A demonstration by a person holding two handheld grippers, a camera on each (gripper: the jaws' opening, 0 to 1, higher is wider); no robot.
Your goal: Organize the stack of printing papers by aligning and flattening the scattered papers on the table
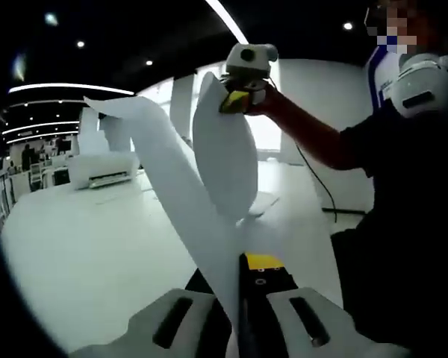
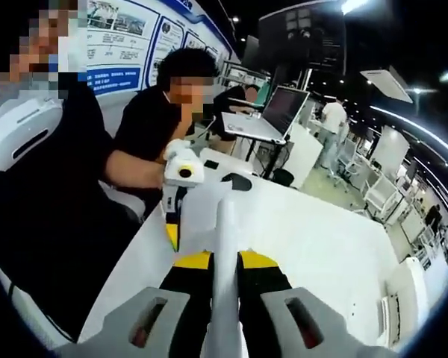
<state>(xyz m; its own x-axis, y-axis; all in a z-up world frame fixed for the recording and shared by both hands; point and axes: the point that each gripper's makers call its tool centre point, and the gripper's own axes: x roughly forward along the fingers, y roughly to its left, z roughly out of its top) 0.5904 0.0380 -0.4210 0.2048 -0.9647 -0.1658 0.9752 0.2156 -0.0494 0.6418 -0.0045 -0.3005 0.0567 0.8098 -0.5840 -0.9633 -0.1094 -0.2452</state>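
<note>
A bundle of white printing paper (image 1: 175, 175) is held up off the white table (image 1: 82, 239) between both grippers. My left gripper (image 1: 239, 272) is shut on the paper's near end, and the sheets rise from it towards the upper left. My right gripper (image 1: 243, 98), held in a hand, is shut on another part that curls into a loop. In the right gripper view, my right gripper (image 2: 225, 261) clamps the paper (image 2: 225, 216) edge-on between its yellow-tipped jaws. Just beyond it the left gripper (image 2: 173, 224) grips the same paper.
A white boxy device (image 1: 104, 170) sits at the table's far side. Beyond the table (image 2: 321, 239) a seated person (image 2: 172, 104) faces an open laptop (image 2: 272, 112). The holder's dark-clothed body (image 1: 403, 224) stands close beside the table.
</note>
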